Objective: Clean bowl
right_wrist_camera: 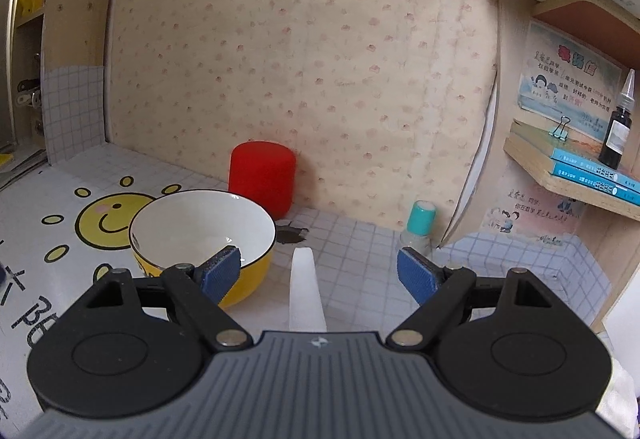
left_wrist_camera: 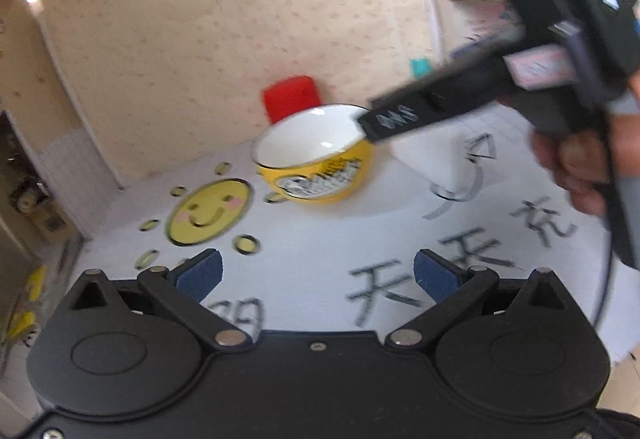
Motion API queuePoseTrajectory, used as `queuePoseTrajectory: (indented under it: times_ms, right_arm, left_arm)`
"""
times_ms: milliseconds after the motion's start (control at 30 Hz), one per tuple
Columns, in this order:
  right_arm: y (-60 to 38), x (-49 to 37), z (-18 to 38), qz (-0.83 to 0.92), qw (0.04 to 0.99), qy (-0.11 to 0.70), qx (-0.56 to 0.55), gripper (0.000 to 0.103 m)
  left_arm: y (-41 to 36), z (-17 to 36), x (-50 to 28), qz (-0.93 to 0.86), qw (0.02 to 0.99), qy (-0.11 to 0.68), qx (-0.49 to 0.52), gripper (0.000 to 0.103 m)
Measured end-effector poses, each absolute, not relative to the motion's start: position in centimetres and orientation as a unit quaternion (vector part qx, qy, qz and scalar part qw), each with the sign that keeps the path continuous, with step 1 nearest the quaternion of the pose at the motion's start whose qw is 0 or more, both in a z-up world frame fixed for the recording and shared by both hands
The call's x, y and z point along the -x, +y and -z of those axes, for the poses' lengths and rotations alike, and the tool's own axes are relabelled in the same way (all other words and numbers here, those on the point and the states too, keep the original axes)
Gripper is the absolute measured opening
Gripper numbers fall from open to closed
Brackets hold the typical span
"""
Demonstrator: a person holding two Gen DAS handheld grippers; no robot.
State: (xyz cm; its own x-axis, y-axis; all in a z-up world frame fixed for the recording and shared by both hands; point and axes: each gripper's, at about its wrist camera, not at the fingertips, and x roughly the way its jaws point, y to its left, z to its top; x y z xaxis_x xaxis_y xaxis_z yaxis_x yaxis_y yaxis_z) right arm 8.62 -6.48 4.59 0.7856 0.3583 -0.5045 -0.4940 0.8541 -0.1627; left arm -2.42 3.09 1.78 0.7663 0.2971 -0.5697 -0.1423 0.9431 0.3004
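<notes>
A yellow bowl [left_wrist_camera: 316, 159] with a white inside [right_wrist_camera: 200, 227] stands upright on the gridded white table cover [left_wrist_camera: 320, 235]; it looks empty. My left gripper [left_wrist_camera: 318, 273] is open, low over the table and well short of the bowl. My right gripper [right_wrist_camera: 320, 273] is also open. Its left pad [right_wrist_camera: 222, 271] overlaps the bowl's near right rim. In the left wrist view one of its fingers [left_wrist_camera: 392, 119] reaches over the bowl's right rim from the upper right. A white tapered object [right_wrist_camera: 306, 287] stands between the right fingers, untouched by either pad.
A red cylinder [right_wrist_camera: 262, 179] stands behind the bowl against the papered wall. A teal-capped bottle [right_wrist_camera: 420, 223] is at the back right, below a shelf [right_wrist_camera: 560, 175] with books and a dark dropper bottle [right_wrist_camera: 620, 131]. A hand [left_wrist_camera: 576, 167] holds the right gripper.
</notes>
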Motion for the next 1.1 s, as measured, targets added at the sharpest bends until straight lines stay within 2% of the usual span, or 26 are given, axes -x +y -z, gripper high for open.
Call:
queuePoseTrajectory:
  times_ms: [600, 1100]
  right_arm:
    - [-6.0, -8.4, -3.9, -0.233, 0.928, 0.241, 0.163, 0.086]
    - [-6.2, -8.9, -3.7, -0.226, 0.928, 0.245, 0.164, 0.086]
  left_arm:
    - [6.7, -5.8, 0.7, -0.162, 0.944, 0.279, -0.072, 0.102]
    - [4.9, -5.3, 1.6, -0.113, 0.948, 0.283, -0.091, 0.102]
